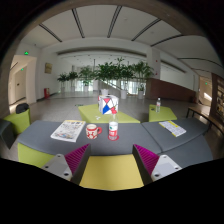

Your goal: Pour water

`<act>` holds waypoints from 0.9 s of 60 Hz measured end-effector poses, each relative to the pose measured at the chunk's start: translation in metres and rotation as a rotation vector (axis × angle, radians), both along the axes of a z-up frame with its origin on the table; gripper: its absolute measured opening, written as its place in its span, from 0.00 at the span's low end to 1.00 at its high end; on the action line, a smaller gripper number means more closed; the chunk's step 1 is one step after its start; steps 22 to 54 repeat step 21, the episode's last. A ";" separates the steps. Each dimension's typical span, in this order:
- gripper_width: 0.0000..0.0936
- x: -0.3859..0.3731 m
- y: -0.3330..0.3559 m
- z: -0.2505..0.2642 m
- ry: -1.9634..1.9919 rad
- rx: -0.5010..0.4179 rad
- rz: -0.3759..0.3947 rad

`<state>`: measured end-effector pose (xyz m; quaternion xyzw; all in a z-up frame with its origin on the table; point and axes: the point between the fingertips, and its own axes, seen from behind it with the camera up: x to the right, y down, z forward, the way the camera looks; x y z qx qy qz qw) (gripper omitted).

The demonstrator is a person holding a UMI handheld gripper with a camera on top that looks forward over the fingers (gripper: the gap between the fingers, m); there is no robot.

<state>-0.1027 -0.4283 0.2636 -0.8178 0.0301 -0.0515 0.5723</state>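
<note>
The gripper [110, 160] is held level and faces forward, its two fingers reaching out side by side. The jaws stand wide apart with nothing between them. A magenta pad [75, 156] lines the inner face of the left finger, and a matching pad [146, 157] lines the right finger.

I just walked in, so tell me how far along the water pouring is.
Nothing looks done yet. The bottle and the red mug stand side by side on the grey table, beyond the fingers. The gripper is open and holds nothing. Left: reach the bottle, grasp it, and pour into the mug.
</note>
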 end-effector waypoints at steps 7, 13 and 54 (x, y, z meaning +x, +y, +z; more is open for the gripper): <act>0.91 -0.005 -0.023 0.005 -0.003 0.001 0.012; 0.91 -0.006 -0.037 0.008 -0.003 0.005 0.016; 0.91 -0.006 -0.047 0.012 0.009 0.021 0.015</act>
